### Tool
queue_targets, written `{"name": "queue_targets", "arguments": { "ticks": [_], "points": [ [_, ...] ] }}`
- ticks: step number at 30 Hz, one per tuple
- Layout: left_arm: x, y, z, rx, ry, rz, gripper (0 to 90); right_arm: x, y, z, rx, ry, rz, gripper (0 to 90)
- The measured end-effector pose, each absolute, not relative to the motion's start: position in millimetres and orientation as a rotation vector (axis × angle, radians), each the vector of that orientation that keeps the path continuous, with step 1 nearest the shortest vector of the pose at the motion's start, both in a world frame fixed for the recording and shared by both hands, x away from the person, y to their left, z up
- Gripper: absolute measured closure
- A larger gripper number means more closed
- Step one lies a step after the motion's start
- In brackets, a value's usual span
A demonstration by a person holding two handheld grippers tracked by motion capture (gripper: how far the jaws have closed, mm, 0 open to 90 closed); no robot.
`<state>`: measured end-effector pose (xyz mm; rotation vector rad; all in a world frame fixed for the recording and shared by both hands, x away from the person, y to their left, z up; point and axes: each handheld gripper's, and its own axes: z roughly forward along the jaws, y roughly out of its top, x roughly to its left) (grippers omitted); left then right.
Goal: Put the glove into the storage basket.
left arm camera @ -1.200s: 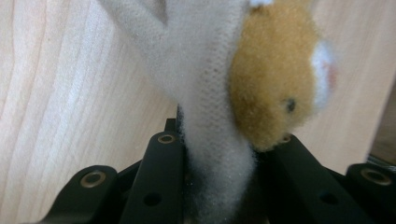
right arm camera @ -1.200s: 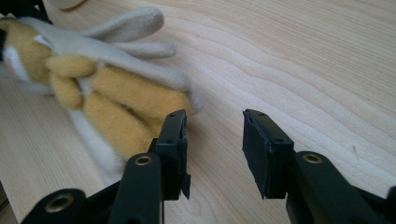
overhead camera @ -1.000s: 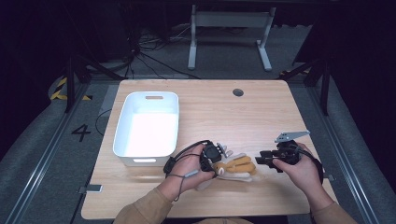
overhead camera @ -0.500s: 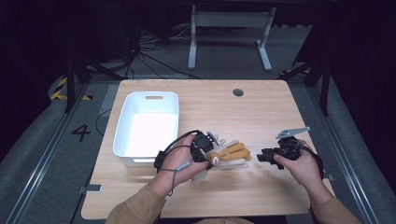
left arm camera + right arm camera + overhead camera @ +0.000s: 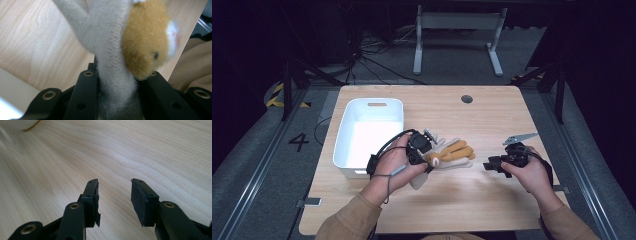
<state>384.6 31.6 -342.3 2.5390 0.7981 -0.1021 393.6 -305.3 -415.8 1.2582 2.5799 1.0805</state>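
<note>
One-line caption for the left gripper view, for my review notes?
Left tongs shut on a white-and-tan plush toy above the wooden table.

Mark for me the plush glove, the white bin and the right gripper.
plush glove (image 5: 112, 57): left gripper view, on its pale knit middle.
white bin (image 5: 343, 131): high view, on its left rim.
right gripper (image 5: 114, 185): right gripper view, midway between the open fingertips.

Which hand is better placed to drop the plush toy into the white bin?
Left: its tongs already grip the plush toy beside the white bin; the right tongs are open, farther off.
</note>
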Motion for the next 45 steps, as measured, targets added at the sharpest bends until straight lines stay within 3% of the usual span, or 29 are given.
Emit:
{"name": "queue_targets", "arguments": {
  "ticks": [23,45],
  "points": [
    [401.6,72.4,-310.9,2.419,0.963,-0.075,75.6,395.5,-299.8,-416.7,1.246,2.594,1.096,57.7],
    [432.4,124.1,-297.5,2.233,1.322,-0.031,75.1,392.3,-301.9,-415.8,1.256,2.588,1.106,57.5]
  ]
}}
